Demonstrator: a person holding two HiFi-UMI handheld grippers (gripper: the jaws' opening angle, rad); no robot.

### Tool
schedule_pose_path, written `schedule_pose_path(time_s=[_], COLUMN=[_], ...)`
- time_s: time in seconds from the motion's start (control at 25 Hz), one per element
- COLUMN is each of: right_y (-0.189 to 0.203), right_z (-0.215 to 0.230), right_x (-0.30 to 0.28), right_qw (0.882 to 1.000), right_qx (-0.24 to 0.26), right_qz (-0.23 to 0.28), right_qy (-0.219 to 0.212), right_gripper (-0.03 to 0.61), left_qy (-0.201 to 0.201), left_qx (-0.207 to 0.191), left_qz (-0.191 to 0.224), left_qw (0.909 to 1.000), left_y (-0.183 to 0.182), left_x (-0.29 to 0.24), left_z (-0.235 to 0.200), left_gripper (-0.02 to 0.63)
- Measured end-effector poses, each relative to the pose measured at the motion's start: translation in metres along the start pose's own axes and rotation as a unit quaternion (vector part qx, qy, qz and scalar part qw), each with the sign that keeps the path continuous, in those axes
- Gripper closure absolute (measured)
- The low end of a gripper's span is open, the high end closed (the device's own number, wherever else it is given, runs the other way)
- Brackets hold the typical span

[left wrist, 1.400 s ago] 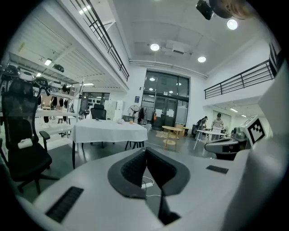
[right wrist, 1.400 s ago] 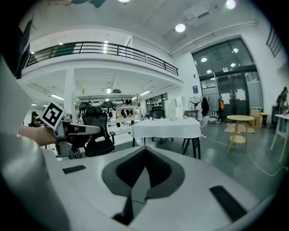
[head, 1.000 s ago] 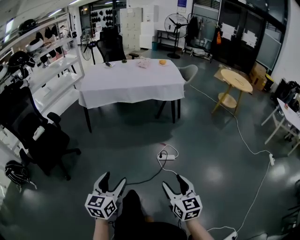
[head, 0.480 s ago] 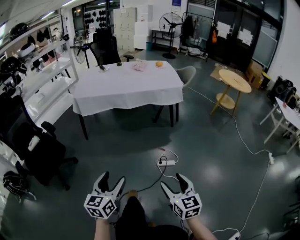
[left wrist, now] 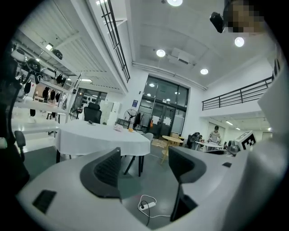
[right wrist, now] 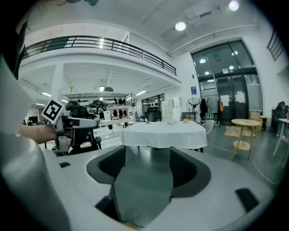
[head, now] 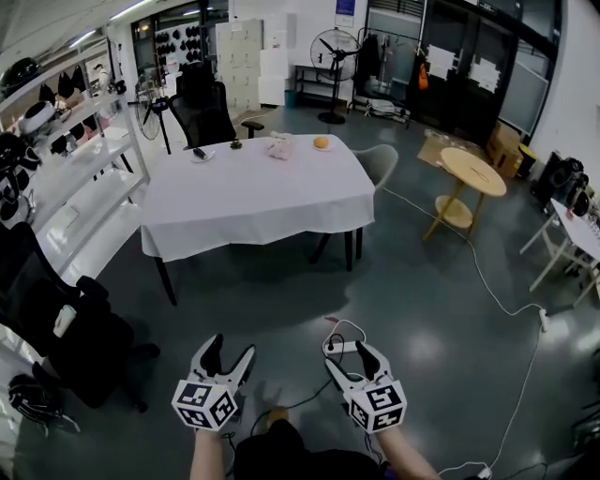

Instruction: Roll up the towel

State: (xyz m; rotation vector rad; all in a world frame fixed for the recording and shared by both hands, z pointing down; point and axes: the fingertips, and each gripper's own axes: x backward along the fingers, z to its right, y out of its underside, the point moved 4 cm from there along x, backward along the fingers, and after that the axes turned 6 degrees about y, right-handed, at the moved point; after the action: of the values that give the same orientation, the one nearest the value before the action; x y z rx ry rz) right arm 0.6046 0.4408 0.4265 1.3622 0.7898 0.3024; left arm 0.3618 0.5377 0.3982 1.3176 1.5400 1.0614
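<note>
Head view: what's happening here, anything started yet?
Nothing started. A person holds the left gripper and the right gripper out low over the floor, both open and empty; the right's jaws have just been opening. The pink towel lies untouched on the far side of the white-clothed table, well ahead of them.

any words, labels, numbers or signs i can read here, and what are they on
No text can be read.
Too small: blue sign at the top of the head view.
Too small: white sheets on the dark doors.
No letters: square patterns on the left gripper and right gripper.
</note>
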Motion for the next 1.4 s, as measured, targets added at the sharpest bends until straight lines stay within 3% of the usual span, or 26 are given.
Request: schedule_pose_path(time_s=[0.56,0.88,1.4], right_y=[-0.024,-0.027,-0.007], right_z=[-0.009,-0.013,-0.023], right_x=[-0.1,-0.125,-0.134], right_qw=[1.0,1.0,0.999], right_qx=[-0.016,-0.016,-0.02], right_qz=[-0.009,-0.013,-0.048], right_qy=[0.01,0.016,0.0], right_gripper=[0.267,0.267,0.267], left_qy=[0.009,0.02,-0.001], left_qx=[0.0,0.002,0.032], left_qz=[-0.007,-0.009,-0.038], left_qw=[0.9999,0.9998,0.9987], left_y=[-0.027,-0.03,0.001], left_x=[-0.054,-0.071,-0.058], left_z=[-0.091,-0.112,-0.123], left_gripper=[0.27,0.27,0.269])
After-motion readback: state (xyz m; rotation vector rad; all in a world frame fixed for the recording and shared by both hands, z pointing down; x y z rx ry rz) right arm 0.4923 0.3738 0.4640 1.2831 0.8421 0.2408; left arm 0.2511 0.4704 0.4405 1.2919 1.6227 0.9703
